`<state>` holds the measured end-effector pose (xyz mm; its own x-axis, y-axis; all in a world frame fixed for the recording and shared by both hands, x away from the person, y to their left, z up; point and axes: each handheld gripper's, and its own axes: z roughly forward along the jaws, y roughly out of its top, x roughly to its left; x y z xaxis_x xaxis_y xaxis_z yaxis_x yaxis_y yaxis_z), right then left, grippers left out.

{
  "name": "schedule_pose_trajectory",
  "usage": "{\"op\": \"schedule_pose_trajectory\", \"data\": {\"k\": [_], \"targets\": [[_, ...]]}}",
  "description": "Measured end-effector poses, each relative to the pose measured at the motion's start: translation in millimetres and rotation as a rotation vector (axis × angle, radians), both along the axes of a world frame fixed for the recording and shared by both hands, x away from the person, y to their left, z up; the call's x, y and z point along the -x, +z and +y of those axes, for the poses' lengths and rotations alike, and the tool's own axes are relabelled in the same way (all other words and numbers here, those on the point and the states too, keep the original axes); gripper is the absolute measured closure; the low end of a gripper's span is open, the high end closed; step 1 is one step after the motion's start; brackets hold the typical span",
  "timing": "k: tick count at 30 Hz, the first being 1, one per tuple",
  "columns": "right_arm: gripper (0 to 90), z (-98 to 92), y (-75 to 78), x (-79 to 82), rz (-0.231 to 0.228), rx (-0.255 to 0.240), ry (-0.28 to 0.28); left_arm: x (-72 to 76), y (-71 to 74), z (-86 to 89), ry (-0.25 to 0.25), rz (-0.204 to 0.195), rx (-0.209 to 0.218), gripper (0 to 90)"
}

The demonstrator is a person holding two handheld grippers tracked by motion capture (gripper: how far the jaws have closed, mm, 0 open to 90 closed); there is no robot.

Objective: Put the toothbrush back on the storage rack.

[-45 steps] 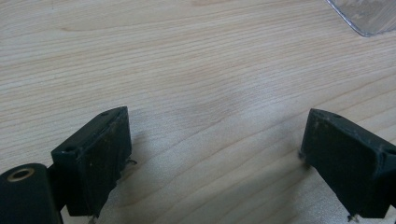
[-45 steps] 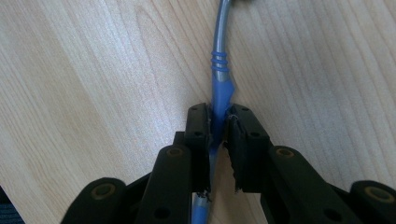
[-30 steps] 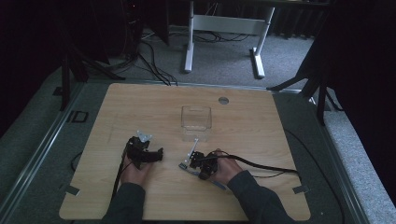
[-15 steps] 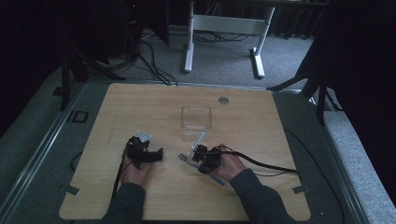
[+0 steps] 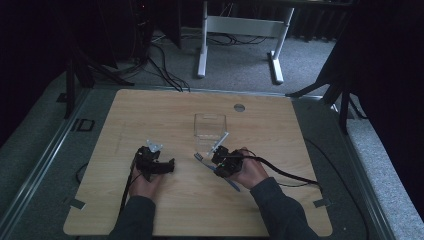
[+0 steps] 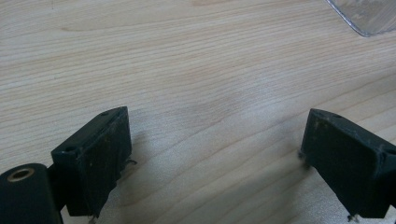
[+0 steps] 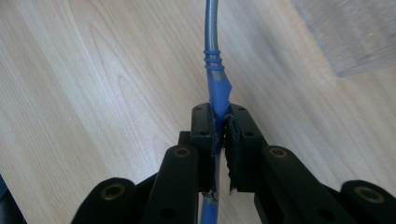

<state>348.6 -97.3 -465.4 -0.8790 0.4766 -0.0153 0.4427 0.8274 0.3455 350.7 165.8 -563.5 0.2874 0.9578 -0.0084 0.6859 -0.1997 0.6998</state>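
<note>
A: Right gripper [image 7: 219, 122]?
B: Jaws pinched tight on the blue plastic handle of a metal utensil [image 7: 216, 88], just in front of the clear square plastic container [image 5: 209, 127]. In the high view the handle sticks out behind the hand, away from the container; the metal end [image 5: 198, 156] points off to the container's near left.
A: Left gripper [image 6: 215, 154]?
B: Jaws spread wide, nothing between them, low over the light wooden table [image 6: 187, 70], near-left of the container, well apart from it.

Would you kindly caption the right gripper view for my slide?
Right gripper clamps a blue-handled utensil above the wooden table.
</note>
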Motion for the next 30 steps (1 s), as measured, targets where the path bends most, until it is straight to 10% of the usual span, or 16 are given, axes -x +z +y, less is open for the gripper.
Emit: {"op": "schedule_pose_trajectory", "data": {"k": [30], "targets": [[82.3,-9.9,21.6,-6.5,-0.107,-0.163,-0.107,0.0,0.1,-0.1,0.001,0.001,0.0,8.6]]}}
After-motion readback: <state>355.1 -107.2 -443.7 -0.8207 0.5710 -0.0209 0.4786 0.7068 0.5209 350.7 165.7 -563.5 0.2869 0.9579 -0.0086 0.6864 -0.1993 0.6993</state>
